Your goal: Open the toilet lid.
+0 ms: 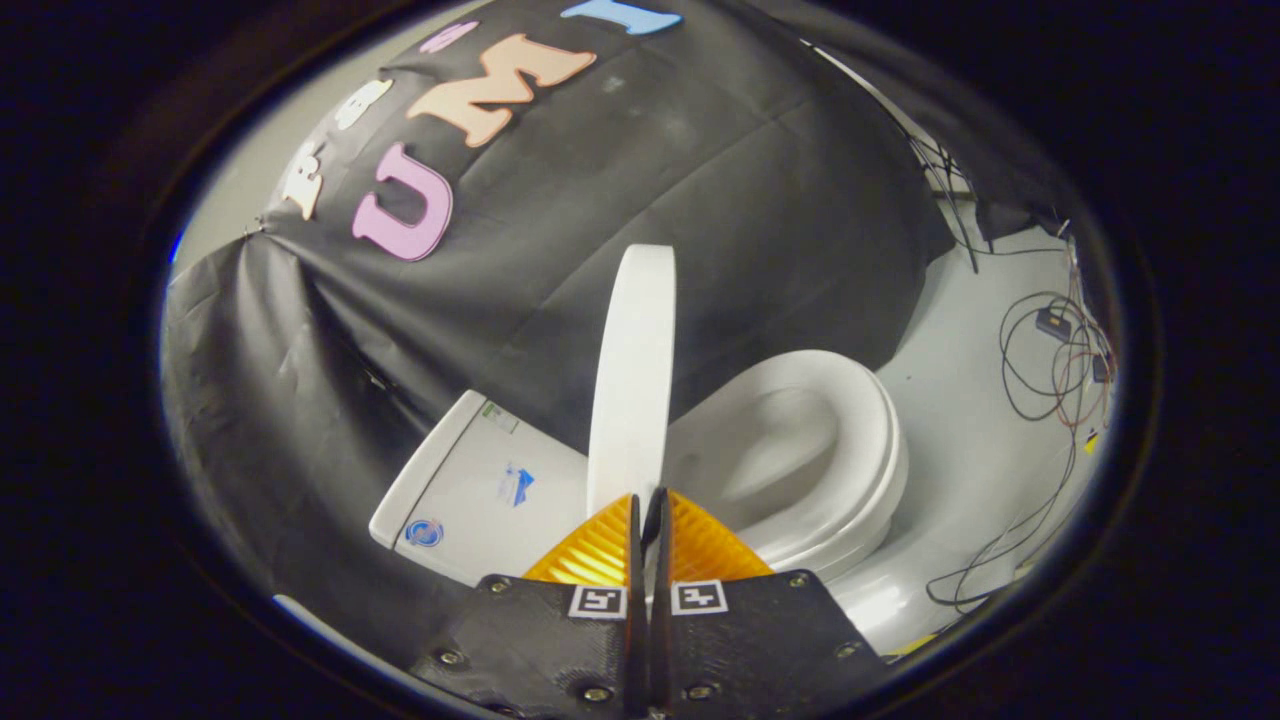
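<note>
I am holding the gripper (648, 492) low at the bottom centre of the frame, pointing forward and tilted so that the scene is leaning to the right. Its two fingers (600, 545) are lying side by side with only a thin slit between them, so the jaws are standing nearly closed. The lid's (632, 370) lower edge is meeting the fingertips at that slit; I cannot tell whether both fingers are pressing on it or merely touching it.

The lid is standing raised, seen edge-on as a narrow white oval rising from the fingertips toward the centre of the frame. It is standing roughly upright between the tank (470, 490), at lower left, and the seat (860, 440), at centre right. The seat ring is lying down over the bowl (770, 450), whose white hollow is showing open just right of the lid.

The toilet is sitting on a pale floor (960, 400) at right. Loose cables (1040, 370) are trailing across the floor at the far right of the frame. Black cloth (700, 200) is hanging behind the toilet, across the upper half.
</note>
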